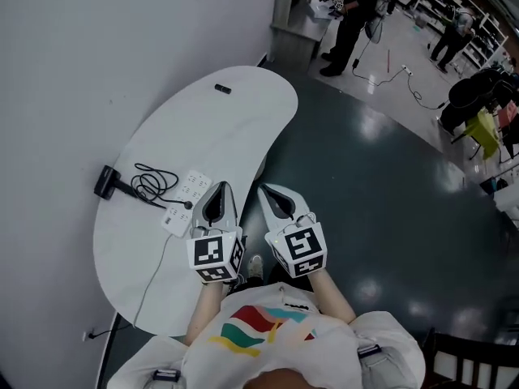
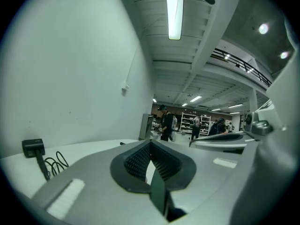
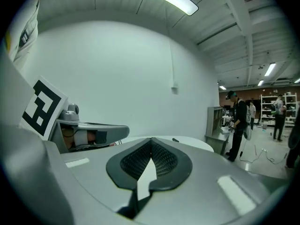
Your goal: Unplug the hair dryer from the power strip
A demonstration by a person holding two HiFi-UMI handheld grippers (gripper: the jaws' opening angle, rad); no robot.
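Observation:
A black hair dryer [image 1: 105,181] lies at the left edge of the white table [image 1: 235,128], against the wall. Its coiled black cord [image 1: 152,183] runs to a plug [image 1: 188,205] sitting in a white power strip [image 1: 186,197]. My left gripper [image 1: 220,185] is shut and empty, its tip just right of the strip. My right gripper [image 1: 262,189] is also shut and empty, beside the table's right edge. In the left gripper view the left gripper [image 2: 151,142] shows closed jaws, with the dryer [image 2: 33,147] and cord [image 2: 58,162] far left. The right gripper [image 3: 151,139] shows closed jaws too.
A small black object [image 1: 223,88] lies at the table's far end. The strip's thin white cable [image 1: 154,274] trails toward the near table edge. A wall borders the table on the left. People [image 1: 349,23] stand on the dark floor beyond; a chair [image 1: 470,363] is at bottom right.

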